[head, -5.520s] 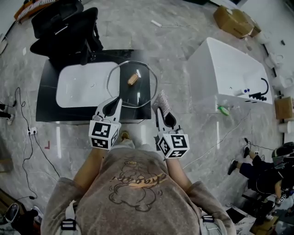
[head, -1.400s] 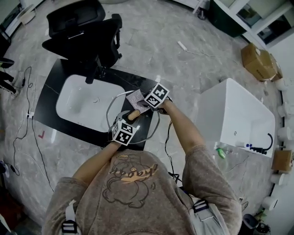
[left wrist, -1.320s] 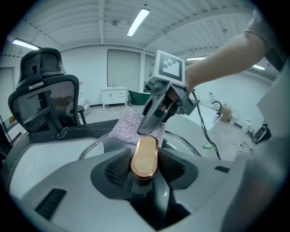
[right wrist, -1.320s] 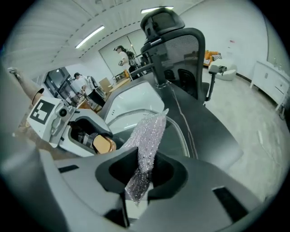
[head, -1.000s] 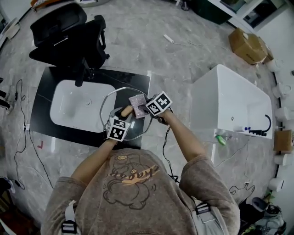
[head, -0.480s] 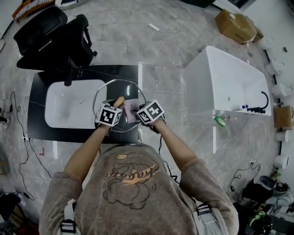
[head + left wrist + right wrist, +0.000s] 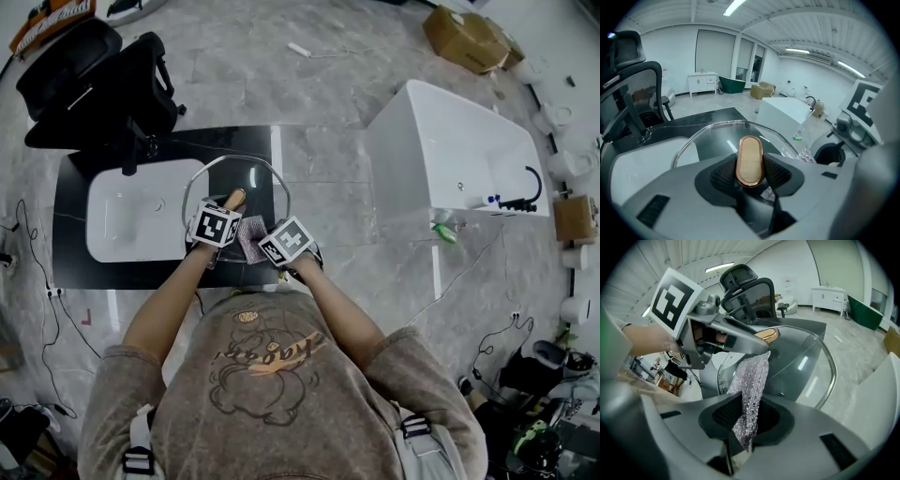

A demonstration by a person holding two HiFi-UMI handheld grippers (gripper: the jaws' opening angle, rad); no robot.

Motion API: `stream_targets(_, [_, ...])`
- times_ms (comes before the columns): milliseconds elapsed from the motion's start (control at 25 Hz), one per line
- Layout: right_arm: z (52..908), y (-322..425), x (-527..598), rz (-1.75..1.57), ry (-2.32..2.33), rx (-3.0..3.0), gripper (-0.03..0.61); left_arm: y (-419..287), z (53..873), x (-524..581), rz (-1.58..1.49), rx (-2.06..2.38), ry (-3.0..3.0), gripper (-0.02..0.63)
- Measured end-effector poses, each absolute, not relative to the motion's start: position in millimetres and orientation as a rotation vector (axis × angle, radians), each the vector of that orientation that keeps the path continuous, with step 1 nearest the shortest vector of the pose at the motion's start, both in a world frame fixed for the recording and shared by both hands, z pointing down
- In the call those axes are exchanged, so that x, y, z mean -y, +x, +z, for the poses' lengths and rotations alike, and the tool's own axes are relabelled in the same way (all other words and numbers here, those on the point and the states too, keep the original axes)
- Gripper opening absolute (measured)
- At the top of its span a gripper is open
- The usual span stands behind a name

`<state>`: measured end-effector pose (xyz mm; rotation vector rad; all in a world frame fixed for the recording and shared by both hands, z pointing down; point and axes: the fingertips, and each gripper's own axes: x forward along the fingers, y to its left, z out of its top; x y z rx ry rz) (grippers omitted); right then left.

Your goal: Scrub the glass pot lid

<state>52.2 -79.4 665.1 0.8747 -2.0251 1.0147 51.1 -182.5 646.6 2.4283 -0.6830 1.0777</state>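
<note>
Both forearms reached forward, grippers side by side. The left gripper (image 7: 750, 176) clamped the wooden knob (image 7: 749, 159) of the glass pot lid (image 7: 258, 183), over the black counter (image 7: 84, 272) beside the sink (image 7: 122, 216); the right gripper (image 7: 747, 423) pinched a sparkly scrub cloth (image 7: 750, 376) at the lid's near rim
</note>
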Motion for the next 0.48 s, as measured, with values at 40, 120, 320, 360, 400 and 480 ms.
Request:
stream_targets(40, [664.2,46.6,80.4,1.009,0.886,2.027,0.086,51.0,646.1,182.7,1.082,0.687,2.43,0.189])
stream_targets(120, [663.2,34.0,82.0,0.996,0.887,2.025,0.086,51.2,646.0,182.4,1.088,0.694,2.431,0.189])
stream_targets(320, [661.7,23.9,79.9,1.05,0.866,2.045,0.087,52.7,647.2,182.9,1.092,0.691,2.435,0.187])
stream_targets(360, [659.7,23.1,76.4,1.078,0.855,2.061,0.086,53.2,647.7,182.7,1.092,0.688,2.436,0.189])
stream_targets(400, [657.1,21.1,72.1,1.093,0.837,2.076,0.086,53.4,648.3,182.6,1.092,0.685,2.436,0.189])
stream_targets(480, [651.5,11.2,62.4,1.114,0.784,2.113,0.084,53.4,649.8,182.0,1.086,0.677,2.434,0.189])
